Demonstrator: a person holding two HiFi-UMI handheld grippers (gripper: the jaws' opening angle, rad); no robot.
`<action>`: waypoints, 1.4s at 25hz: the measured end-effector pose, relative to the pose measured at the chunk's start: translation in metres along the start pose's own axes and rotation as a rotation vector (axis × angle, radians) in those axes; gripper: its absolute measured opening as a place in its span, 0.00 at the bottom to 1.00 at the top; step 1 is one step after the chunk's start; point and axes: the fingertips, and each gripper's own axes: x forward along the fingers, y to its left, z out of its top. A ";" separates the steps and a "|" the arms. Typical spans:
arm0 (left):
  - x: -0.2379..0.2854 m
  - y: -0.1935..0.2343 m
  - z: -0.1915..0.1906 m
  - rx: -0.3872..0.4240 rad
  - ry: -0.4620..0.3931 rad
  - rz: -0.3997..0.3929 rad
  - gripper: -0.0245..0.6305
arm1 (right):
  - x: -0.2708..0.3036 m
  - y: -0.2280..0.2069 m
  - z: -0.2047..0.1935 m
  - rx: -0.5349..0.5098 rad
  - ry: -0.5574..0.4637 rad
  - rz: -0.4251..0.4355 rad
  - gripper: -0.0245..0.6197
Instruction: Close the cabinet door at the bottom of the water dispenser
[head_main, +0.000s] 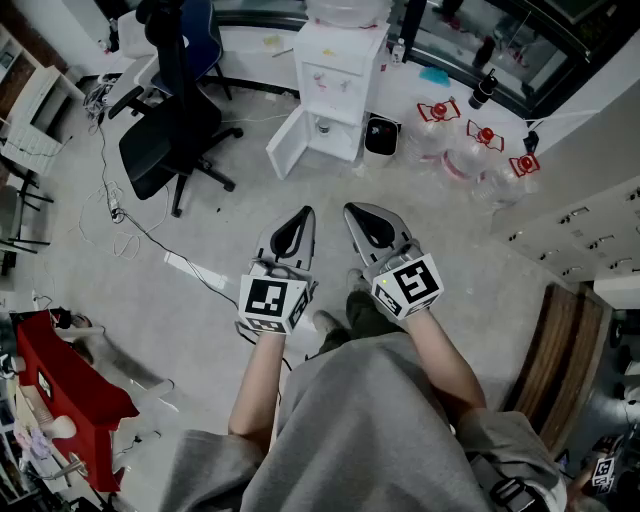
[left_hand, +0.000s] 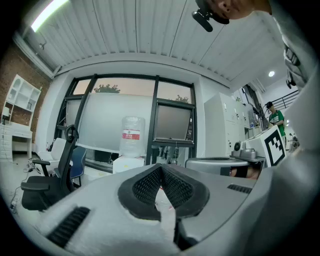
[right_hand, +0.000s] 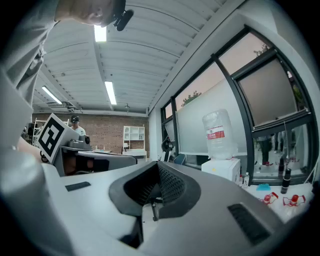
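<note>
**Door wide open, both grippers well short of it**

The water dispenser stands at the far edge of the floor, against the window wall. Its bottom cabinet door is swung fully out to the left. The left gripper and right gripper are held level, side by side in front of the person and well apart from the door. Both have their fingers closed on nothing.

The main risks I see lie in the approach:

- **Trip hazards:** a loose cable trails across the floor on the left, and an office chair stands near the door's swing side. Either could snag a foot or crowd the left arm.
- **Poor contact:** closed fingers can only push. A push near the hinge would barely turn the door, and one on its thin free edge could slip off.
- **Too much force:** a hard shove may bounce the door back open or rock the dispenser and the bottle on top.
- **Right side:** a black bin and spare bottles stand close by, so a wide swing there could knock them.
</note>
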 end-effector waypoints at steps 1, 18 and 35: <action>-0.001 0.000 0.000 0.000 -0.001 -0.001 0.05 | 0.000 0.000 -0.002 0.007 0.001 -0.003 0.05; 0.039 0.004 -0.009 -0.028 0.027 -0.001 0.05 | 0.014 -0.032 -0.011 0.008 0.022 0.030 0.05; 0.163 0.009 -0.020 -0.004 0.116 0.010 0.05 | 0.055 -0.155 -0.025 0.087 0.013 0.055 0.05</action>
